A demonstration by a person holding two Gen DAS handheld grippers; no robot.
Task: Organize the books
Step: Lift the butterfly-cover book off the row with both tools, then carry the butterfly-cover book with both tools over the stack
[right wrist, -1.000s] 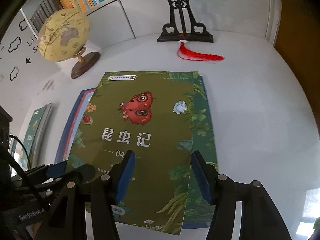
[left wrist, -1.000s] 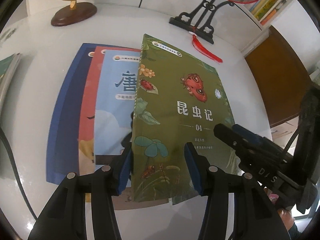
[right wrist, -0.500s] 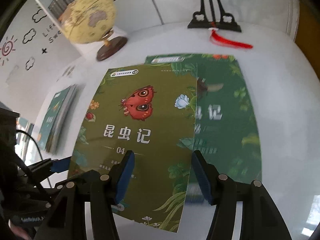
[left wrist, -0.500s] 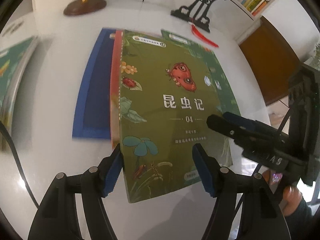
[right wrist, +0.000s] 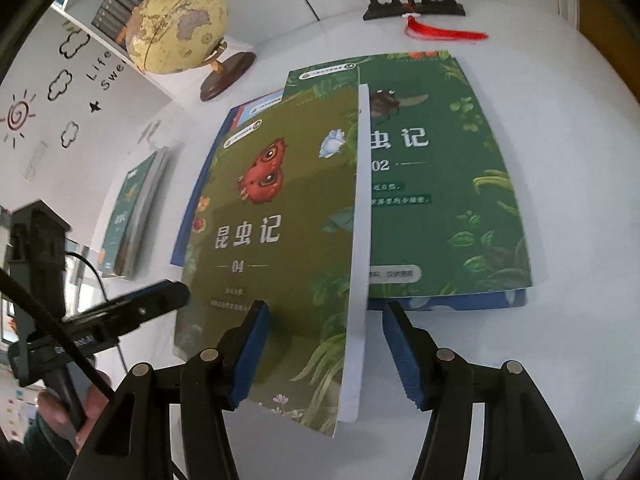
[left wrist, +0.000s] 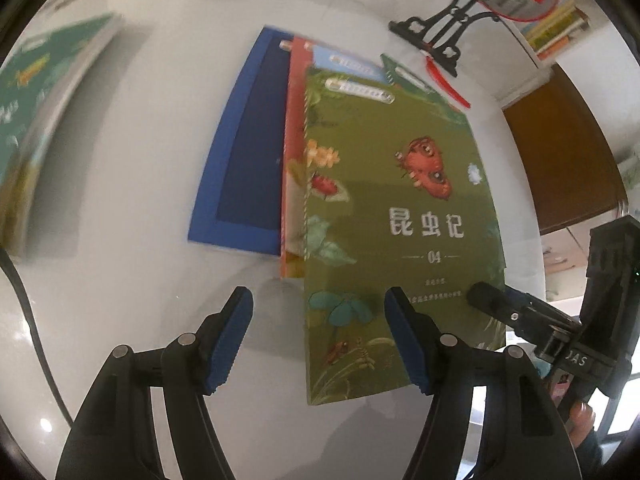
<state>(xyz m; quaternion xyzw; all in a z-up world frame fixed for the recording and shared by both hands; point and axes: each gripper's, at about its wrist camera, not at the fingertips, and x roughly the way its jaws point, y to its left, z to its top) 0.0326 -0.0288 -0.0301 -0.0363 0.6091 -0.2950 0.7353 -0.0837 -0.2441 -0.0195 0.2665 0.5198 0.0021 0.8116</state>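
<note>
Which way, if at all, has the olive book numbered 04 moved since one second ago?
Yes. In the right wrist view the olive 04 book has shifted left, off the dark green 02 book, whose cover was almost hidden before and now mostly shows.

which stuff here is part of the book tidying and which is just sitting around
Part of the job: olive book 04, dark green book 02, blue book, red book, separate book stack.

Just lying about: globe, black ornament stand, red tassel.

Book 04 point(right wrist: 272, 240) lies atop the spread stack on the tabletop point(right wrist: 560, 340), book 02 point(right wrist: 448, 184) to its right, globe point(right wrist: 176, 28) behind
</note>
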